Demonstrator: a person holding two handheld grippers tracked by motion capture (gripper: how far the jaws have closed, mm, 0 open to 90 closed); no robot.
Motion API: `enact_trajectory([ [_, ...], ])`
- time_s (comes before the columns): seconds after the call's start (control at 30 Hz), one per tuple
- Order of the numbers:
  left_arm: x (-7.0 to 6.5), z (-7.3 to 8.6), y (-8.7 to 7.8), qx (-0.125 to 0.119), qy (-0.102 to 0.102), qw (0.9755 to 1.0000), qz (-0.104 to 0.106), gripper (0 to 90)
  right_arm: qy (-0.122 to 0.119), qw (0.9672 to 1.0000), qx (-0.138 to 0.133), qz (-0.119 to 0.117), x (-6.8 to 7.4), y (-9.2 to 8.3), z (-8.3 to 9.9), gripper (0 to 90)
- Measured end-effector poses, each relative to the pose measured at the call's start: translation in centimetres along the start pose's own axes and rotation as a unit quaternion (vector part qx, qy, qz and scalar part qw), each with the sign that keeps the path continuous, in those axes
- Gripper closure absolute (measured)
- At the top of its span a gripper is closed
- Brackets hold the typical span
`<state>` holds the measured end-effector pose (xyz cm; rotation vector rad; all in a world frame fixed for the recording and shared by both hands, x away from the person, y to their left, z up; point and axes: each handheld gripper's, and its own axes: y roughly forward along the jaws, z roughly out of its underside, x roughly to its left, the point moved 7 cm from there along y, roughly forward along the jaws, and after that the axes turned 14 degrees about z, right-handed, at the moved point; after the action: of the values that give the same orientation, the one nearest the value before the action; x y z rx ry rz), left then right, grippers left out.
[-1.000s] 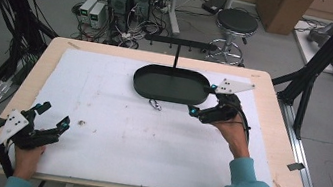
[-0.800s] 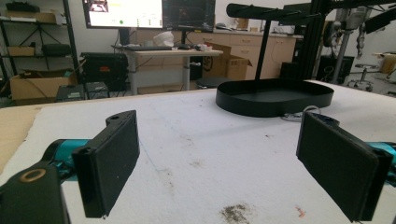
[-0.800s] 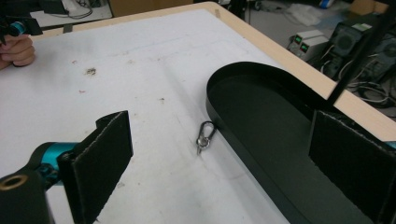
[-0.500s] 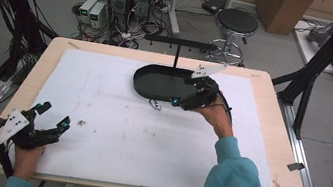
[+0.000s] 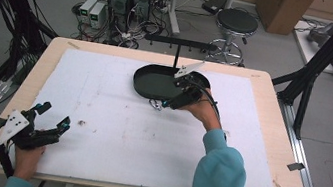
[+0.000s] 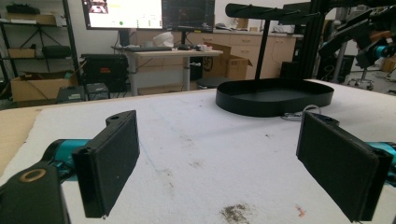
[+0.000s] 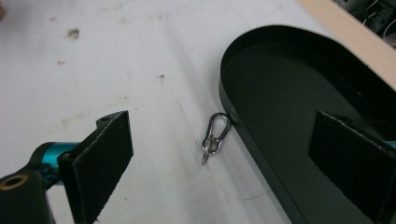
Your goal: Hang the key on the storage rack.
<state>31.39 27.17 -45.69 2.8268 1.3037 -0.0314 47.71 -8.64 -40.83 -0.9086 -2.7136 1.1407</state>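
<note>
No writing can be read on the carabiner clip (image 7: pixel 215 135), the black oval tray (image 5: pixel 148 81) or either gripper. The small silver clip lies on the white tabletop (image 5: pixel 113 130), just beside the tray's near rim; whether they touch cannot be told. Over the last second the right gripper (image 5: pixel 173 103) has moved left from the tray's right end to hang over the clip, its jaws spread wide, one above bare tabletop and the other above the tray. The left gripper (image 5: pixel 51 118) has stayed at the near left corner, jaws spread and holding nothing. Between the two grippers the white surface lies open, marked only by a few dark stains.
</note>
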Motion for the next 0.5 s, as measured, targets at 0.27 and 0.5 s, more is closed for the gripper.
enact_trajectory([
  [0.27, 0.0, 0.0, 0.0, 0.0, 0.0, 1.0, 0.0, 13.7, -0.008, 0.9992, 0.037, -0.006, 0.5, 1.8, 0.7, 6.6],
  [0.5, 0.0, 0.0, 0.0, 0.002, 0.0, 1.0, 0.0, 13.7, -0.013, 0.998, 0.06, -0.017, 0.8, 2.8, 1.3, 14.3],
])
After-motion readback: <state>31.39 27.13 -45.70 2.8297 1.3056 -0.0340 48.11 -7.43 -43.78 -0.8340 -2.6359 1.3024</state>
